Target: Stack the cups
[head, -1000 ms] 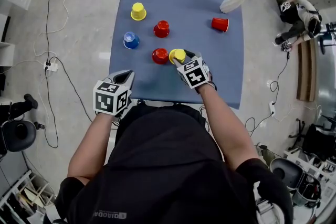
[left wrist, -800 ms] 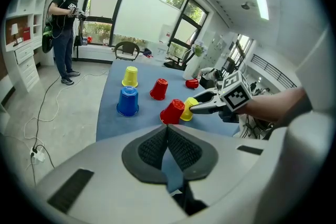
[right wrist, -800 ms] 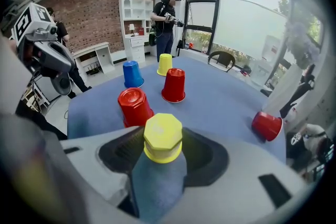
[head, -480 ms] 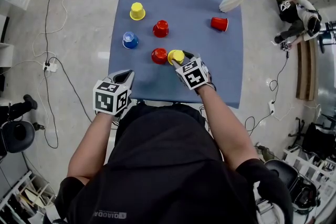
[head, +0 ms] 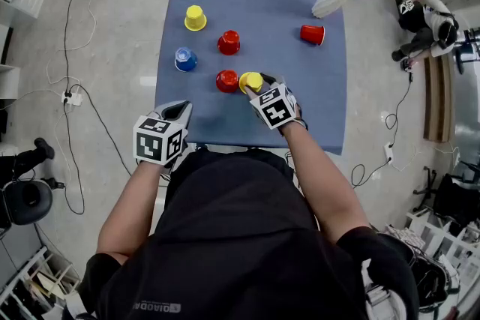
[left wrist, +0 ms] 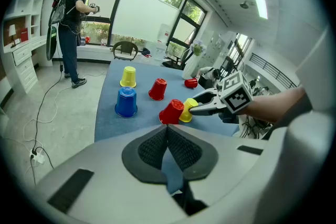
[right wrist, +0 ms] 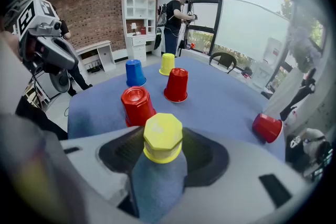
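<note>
Cups dot the blue surface in the head view, our right tool clamped on the near yellow cup, just beside a red cup. In the left gripper view our left tool is shut, empty. From the right gripper view, we should lift straight, then lower squarely over the red cup

At the front of the worktop, the front left cup and the front right cup are set side by side, the latter between the fingers of the right gripper. Behind them the middle cup is placed, the left cup to its left, the far left cup farther back. The toppled cup is laid well apart at the right, before the vase.
</note>
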Demonstrator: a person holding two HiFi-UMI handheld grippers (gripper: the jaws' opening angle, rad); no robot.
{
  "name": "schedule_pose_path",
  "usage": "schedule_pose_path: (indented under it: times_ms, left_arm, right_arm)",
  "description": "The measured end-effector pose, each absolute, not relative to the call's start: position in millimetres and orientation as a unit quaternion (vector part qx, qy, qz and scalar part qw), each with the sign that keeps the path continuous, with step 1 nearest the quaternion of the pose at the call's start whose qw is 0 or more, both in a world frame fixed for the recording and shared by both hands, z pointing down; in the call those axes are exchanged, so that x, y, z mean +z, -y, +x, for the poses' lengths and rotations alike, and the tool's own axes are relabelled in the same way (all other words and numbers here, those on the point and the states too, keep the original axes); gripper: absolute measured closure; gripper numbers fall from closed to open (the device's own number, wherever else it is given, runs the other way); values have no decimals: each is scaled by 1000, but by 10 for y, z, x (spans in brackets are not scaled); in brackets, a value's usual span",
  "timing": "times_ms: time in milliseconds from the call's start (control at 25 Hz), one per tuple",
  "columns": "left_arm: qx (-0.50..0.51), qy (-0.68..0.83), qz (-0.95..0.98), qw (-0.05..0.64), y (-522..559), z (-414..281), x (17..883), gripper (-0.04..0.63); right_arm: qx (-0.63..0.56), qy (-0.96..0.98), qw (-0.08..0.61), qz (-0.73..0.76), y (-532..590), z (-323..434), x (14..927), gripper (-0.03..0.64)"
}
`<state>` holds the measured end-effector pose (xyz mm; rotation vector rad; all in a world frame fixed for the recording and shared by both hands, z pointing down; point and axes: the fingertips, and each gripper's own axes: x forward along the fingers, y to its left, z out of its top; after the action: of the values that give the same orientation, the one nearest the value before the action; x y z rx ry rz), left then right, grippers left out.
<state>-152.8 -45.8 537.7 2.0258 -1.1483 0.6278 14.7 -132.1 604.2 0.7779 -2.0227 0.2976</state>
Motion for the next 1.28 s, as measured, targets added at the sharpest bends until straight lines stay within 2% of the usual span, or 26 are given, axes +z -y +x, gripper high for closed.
schedule_pose_path:
  times_ms: [1280]
  left_arm:
    - [247,435,791,353,534,-1400,5348,591]
  right_arm:
    - [129,831,448,303,1251,208,5992,380]
